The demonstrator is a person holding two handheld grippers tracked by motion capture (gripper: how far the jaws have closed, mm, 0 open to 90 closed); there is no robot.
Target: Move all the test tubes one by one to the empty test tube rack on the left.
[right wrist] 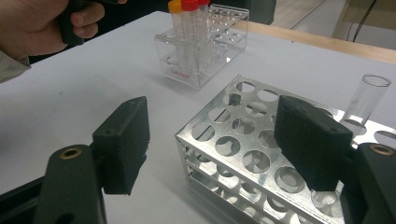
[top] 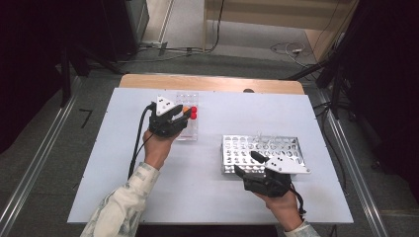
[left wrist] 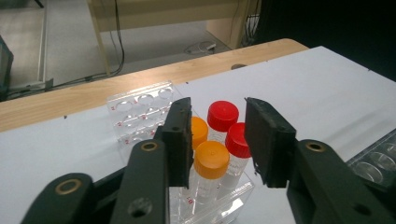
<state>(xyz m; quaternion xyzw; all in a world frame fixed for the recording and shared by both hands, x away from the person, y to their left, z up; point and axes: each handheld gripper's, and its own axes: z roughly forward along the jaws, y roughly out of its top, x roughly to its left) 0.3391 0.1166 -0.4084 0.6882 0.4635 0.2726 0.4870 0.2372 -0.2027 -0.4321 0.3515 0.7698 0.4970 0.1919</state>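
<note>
We've got the left gripper [left wrist: 218,140] open around the near orange-capped tube [left wrist: 211,164] in the clear rack [top: 189,129] far left on the counter [top: 123,163]; it's light, slick plastic, so we'd pinch the cap; the right gripper [right wrist: 212,144] hangs open.

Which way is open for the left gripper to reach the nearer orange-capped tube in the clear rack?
Probably straight down: the left gripper hangs above the nearer orange-capped tube, jaws apart, though red-capped tubes crowd one side.
</note>
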